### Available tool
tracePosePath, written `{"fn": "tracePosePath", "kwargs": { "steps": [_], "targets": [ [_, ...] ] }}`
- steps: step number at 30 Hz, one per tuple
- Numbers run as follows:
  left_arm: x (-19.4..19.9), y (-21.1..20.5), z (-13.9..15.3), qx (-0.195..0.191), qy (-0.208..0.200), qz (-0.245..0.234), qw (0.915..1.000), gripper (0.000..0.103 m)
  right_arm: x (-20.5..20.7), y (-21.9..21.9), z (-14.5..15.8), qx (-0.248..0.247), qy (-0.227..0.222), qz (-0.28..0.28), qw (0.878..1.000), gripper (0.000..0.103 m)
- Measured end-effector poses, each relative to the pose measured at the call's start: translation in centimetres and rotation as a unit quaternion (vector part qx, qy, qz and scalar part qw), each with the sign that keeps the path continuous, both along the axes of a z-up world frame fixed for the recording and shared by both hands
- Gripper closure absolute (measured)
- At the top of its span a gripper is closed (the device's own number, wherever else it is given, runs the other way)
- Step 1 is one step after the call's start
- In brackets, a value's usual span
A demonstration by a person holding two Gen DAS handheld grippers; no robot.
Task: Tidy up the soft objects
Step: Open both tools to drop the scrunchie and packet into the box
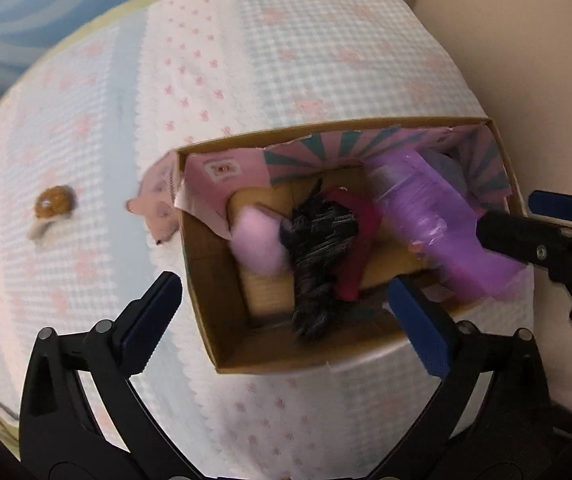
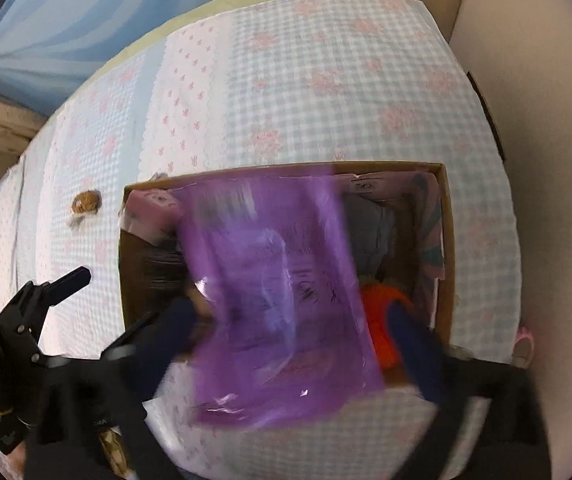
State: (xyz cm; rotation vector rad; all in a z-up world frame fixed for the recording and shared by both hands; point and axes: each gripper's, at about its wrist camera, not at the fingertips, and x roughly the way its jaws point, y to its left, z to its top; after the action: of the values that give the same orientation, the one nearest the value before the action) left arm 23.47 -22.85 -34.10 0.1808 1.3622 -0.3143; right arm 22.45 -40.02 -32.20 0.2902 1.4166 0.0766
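An open cardboard box (image 1: 206, 322) stands on a quilted bed (image 1: 246, 60). Inside it lie a pink fluffy piece (image 1: 256, 240), a black furry piece (image 1: 318, 248), a red cloth (image 1: 360, 240) and a purple plastic bag (image 1: 426, 208). My left gripper (image 1: 286, 324) hangs open over the box's near left part, with the black fur's lower end between its fingers and untouched. My right gripper (image 2: 294, 340) is open too, and the purple bag (image 2: 278, 288) hangs blurred between its fingers, draping over the box's near rim. Beside the bag sit an orange soft thing (image 2: 382, 312) and a grey one (image 2: 370, 232).
A small brown snail-like toy (image 1: 55, 200) lies on the quilt left of the box, also seen as the toy (image 2: 85, 202). A pink patterned paper flap (image 1: 158, 200) sticks out at the box's far left corner. A beige wall (image 1: 526, 40) runs along the bed's right side.
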Motion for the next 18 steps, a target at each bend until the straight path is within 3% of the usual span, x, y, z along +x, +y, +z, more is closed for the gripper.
{"fn": "tracePosePath", "kwargs": {
  "steps": [8, 18],
  "targets": [
    [-0.8, 1.9, 0.1, 0.006, 0.0, 0.009, 0.9999, 0.0, -0.8, -1.1, -1.1, 0.006, 0.008, -0.028, 1.0, 0.001],
    [-2.2, 2.9, 3.9, 0.001, -0.04, 0.016, 0.9991, 0.0, -2.7, -0.5, 2.0, -0.005, -0.025, -0.021, 0.999, 0.001]
  ]
}}
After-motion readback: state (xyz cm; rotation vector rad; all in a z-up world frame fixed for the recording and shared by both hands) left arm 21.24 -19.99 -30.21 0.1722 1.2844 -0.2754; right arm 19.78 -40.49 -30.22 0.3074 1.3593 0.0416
